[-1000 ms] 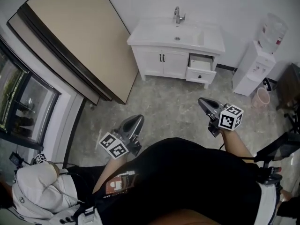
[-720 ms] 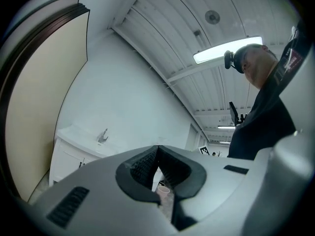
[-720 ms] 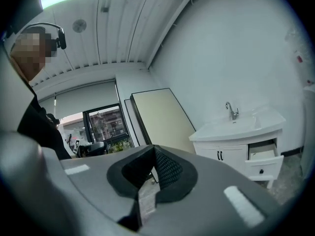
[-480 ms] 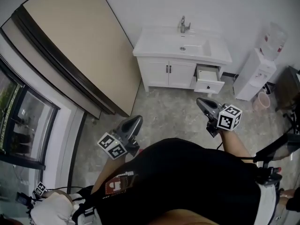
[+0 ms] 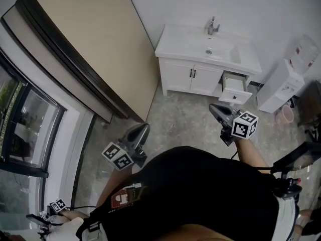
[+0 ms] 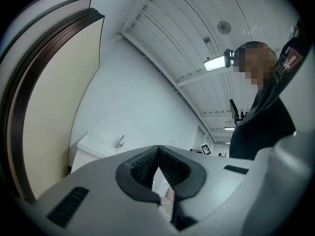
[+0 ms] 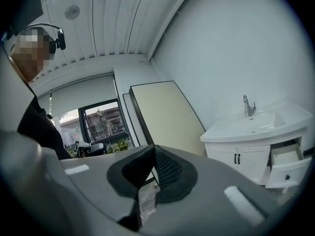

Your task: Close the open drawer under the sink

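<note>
Both sets of jaws were pressed together at the tips with nothing between them, so the left gripper (image 6: 158, 151) and the right gripper (image 7: 153, 154) were both empty. The open drawer (image 5: 235, 88) was far off to the right. It was pulled out from the right end of the white cabinet (image 5: 190, 77) under the sink (image 5: 213, 48), well apart from both grippers, with the right one closer. A water dispenser (image 5: 282, 87) stood just to its right. I judged the drawer to be a light, stiff box on runners that needed no grasp. I reckoned closed jaw tips set flat on the middle of its front panel, beside the small dark knob, would push it in squarely without racking.
</note>
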